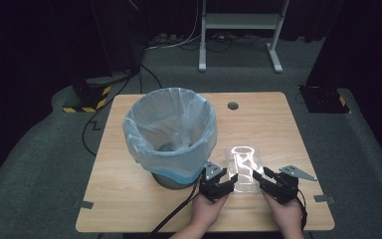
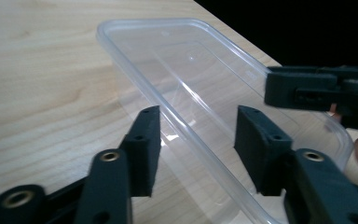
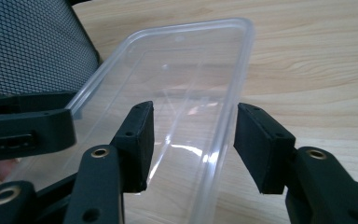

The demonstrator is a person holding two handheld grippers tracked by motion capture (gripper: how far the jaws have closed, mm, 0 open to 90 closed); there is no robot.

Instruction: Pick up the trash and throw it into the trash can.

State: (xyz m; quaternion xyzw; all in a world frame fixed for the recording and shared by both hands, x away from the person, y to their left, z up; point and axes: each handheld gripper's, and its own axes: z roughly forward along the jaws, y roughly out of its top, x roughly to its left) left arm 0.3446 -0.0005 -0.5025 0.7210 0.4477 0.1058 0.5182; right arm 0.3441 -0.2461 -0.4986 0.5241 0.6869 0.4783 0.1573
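It looked like a lab or recording studio: black curtains (image 1: 25,50) hung around, grey carpet (image 1: 40,164) underfoot, cables (image 1: 179,42) on the far floor, a lone table (image 1: 129,164).

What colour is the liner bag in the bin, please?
The liner bag is translucent pale blue, best seen in the high view.

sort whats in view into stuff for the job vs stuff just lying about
In use, as far as I can judge:
- clear plastic container
- left gripper, open, fingers astride its rim
- right gripper, open, likewise
- bin with liner, probably

Lying about:
- floor cables
- white stand
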